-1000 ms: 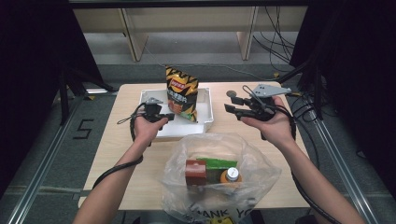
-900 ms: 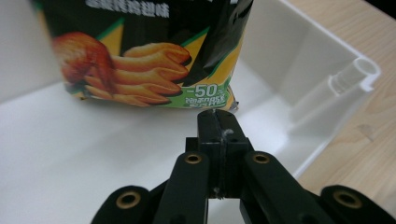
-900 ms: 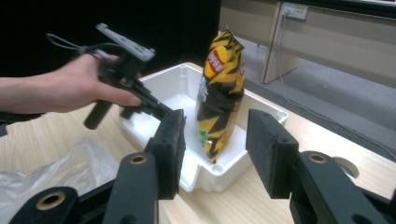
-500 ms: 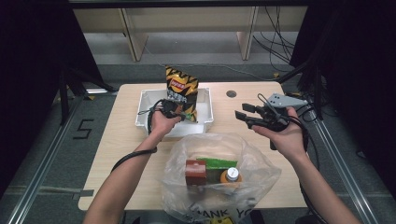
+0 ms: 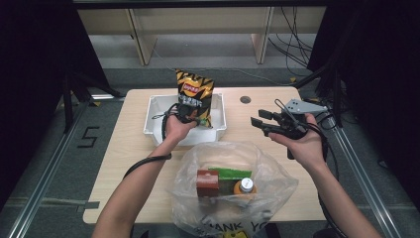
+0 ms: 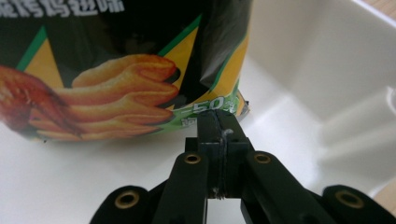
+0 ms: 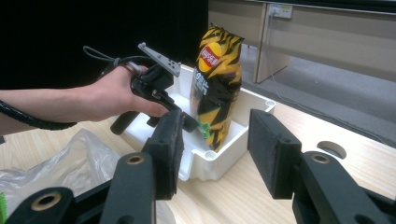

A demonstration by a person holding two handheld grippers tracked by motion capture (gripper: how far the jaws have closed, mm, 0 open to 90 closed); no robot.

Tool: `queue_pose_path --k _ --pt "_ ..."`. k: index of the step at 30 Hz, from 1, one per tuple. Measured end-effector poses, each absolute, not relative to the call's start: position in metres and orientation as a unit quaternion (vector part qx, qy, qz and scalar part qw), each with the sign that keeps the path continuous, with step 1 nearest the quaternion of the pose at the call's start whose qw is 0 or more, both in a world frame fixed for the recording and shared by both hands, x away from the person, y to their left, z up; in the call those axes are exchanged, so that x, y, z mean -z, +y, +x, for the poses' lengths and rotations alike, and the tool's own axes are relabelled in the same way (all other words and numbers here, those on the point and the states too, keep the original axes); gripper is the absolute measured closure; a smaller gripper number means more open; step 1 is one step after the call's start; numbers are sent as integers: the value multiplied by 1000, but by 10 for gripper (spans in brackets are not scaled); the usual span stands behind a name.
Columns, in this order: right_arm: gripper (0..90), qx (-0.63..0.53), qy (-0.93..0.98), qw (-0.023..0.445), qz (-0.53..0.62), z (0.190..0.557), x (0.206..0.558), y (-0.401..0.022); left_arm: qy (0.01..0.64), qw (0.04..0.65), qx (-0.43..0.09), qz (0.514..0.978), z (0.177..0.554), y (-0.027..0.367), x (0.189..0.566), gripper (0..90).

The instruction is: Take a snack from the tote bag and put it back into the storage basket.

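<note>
A yellow-and-black chip bag (image 5: 194,96) stands upright in the white bin (image 5: 156,119) at the back of the table. My left gripper (image 5: 200,120) reaches into the bin from the left. Its jaws are shut on the bag's lower edge (image 6: 224,105), and the left gripper (image 6: 219,122) pinches the green-printed corner. In the right gripper view, the left gripper (image 7: 198,127) meets the bag (image 7: 215,84) near its base. My right gripper (image 5: 258,118) hovers over bare table to the right of the bin, open with nothing between its pads (image 7: 170,140).
A clear plastic shopping bag (image 5: 267,168) lies at the table's front, holding a red carton (image 5: 205,181), a green pack (image 5: 230,173) and an orange-capped bottle (image 5: 243,187). A round cable hole (image 5: 245,99) sits in the tabletop beyond the right gripper.
My left hand moved right, across the bin, up to the chip bag's base. The right hand shifted slightly right and nearer the person, with its jaws still apart.
</note>
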State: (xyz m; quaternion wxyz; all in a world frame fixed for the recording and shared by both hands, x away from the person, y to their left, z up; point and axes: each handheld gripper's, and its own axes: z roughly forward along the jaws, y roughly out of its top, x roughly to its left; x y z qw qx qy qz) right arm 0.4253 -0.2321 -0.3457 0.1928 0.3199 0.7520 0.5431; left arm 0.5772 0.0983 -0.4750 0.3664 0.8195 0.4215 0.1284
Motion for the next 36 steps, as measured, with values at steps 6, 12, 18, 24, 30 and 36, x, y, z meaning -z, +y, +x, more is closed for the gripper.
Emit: queue_pose_path --k 6,12,18,24,30,36 --pt "558 -540 752 201 319 426 346 -234 414 363 -134 824 580 88 472 883" --pt "556 -540 751 192 327 425 346 -234 405 363 -140 828 584 79 469 878" --pt "554 -541 750 199 324 426 346 -236 403 366 -144 826 588 74 465 872" --pt "552 -541 749 200 327 426 347 -236 396 368 -152 827 593 71 462 866" --pt "547 -535 752 205 326 427 348 -237 391 371 -160 827 595 68 459 858" --pt "542 -536 752 200 328 427 349 -236 391 373 -159 826 596 66 459 846"
